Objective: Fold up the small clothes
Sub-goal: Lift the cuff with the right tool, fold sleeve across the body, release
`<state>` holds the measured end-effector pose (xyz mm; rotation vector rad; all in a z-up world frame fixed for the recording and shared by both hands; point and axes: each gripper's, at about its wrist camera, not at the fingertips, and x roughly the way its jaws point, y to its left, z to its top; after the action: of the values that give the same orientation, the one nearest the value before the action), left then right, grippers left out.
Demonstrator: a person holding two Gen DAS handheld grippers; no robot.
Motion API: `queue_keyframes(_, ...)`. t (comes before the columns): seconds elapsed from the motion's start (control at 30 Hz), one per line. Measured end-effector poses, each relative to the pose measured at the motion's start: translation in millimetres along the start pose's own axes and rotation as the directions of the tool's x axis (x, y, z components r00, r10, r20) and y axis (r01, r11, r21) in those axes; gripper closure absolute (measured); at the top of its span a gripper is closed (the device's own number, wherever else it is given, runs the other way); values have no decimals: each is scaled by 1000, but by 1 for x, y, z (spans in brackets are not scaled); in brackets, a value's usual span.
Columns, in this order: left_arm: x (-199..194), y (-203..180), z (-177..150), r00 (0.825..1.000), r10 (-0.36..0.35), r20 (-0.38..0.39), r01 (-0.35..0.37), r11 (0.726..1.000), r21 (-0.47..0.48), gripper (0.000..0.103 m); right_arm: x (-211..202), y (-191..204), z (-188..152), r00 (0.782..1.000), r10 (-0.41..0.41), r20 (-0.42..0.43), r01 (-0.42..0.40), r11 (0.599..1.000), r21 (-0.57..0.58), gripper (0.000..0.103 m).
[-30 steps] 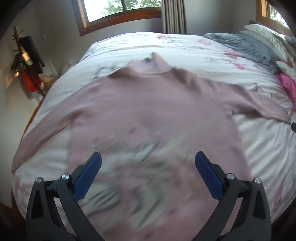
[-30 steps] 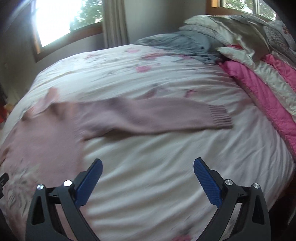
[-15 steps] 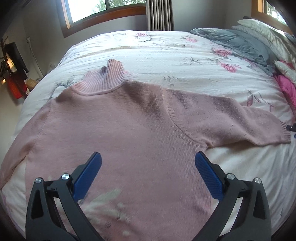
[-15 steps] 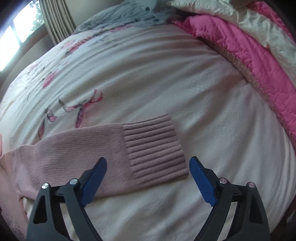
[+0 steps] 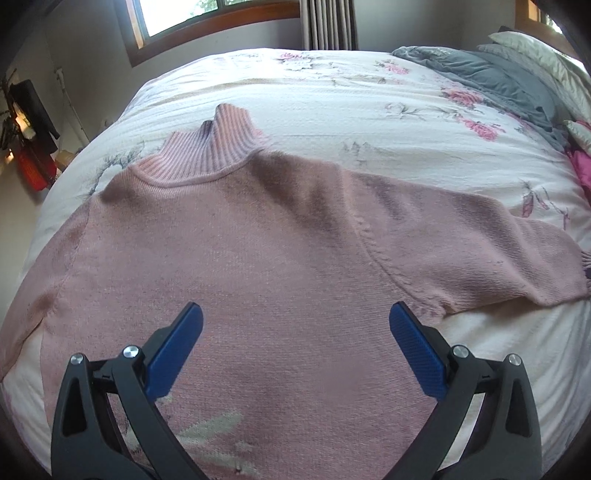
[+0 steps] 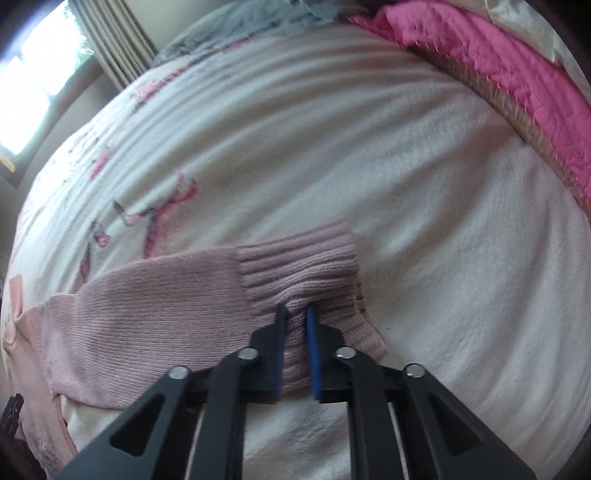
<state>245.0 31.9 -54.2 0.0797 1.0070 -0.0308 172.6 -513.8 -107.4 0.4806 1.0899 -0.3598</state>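
Right wrist view: the right gripper (image 6: 295, 312) is reaching low over the bed (image 6: 424, 184), its jaws nearly closed and pinching a fold of the ribbed cuff (image 6: 299, 262) of the sweater (image 6: 147, 306). The sleeve (image 6: 155, 295) is trailing off to the left, lying flat on the white floral bedspread. A pink quilt (image 6: 498, 70) is bunching along the far right edge.

Left wrist view: the left gripper (image 5: 295, 317) is hovering above the sweater's (image 5: 258, 277) chest with its jaws spread wide and gripping nothing. The pink sweater is lying spread flat across the near half of the bed (image 5: 332, 99), its ribbed collar (image 5: 214, 151) pointing toward the far window (image 5: 218, 14), one sleeve (image 5: 480, 251) stretching out right. Grey bedding (image 5: 491, 81) is sitting at the far right.
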Motion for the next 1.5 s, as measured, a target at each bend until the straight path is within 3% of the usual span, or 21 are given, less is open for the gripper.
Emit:
queue_keyframes(0.23,3,20,-6,1000,26,-6,-26,1000,1,3,-53,43,-8,982,156,107,-146,985,-93,97)
queue_keyframes(0.43,-1,43,-12,1000,23,-8,-24,999,-22,3,-75,141,-20,947,307,99,-277,930,-241,97)
queue_keyframes(0.53,-3,58,-16,1000,29,-12,-29,999,-39,3,-74,207,-34,927,370,57,-334,885,-324,97)
queue_keyframes(0.7,-4,88,-21,998,55,-20,-56,996,-66,3,-56,298,-60,915,403,-30,-375,820,-431,97)
queue_keyframes(0.93,-4,113,-22,998,54,-33,-57,994,-98,3,-4,366,-106,908,382,-171,-416,775,-476,96)
queue_keyframes(1.0,-5,113,-21,999,42,-33,-45,995,-93,3,10,373,-120,898,383,-217,-441,763,-473,91)
queue_keyframes(1.1,-4,106,-17,999,8,-39,-11,997,-74,3,15,370,-138,837,455,-303,-546,722,-424,90)
queue_keyframes(1.17,-3,99,-14,998,-33,-50,29,997,-71,3,3,361,-152,823,481,-302,-568,697,-439,87)
queue_keyframes(1.27,-2,85,-10,993,-102,-61,98,993,-66,3,-22,333,-168,787,550,-278,-615,670,-417,71)
queue_keyframes(1.4,6,42,-2,967,-230,-107,226,973,-45,3,-47,281,-177,835,522,-172,-543,736,-404,69)
queue_keyframes(1.5,18,7,10,915,-368,-166,360,930,-74,3,-54,244,-179,871,478,-115,-484,792,-372,68)
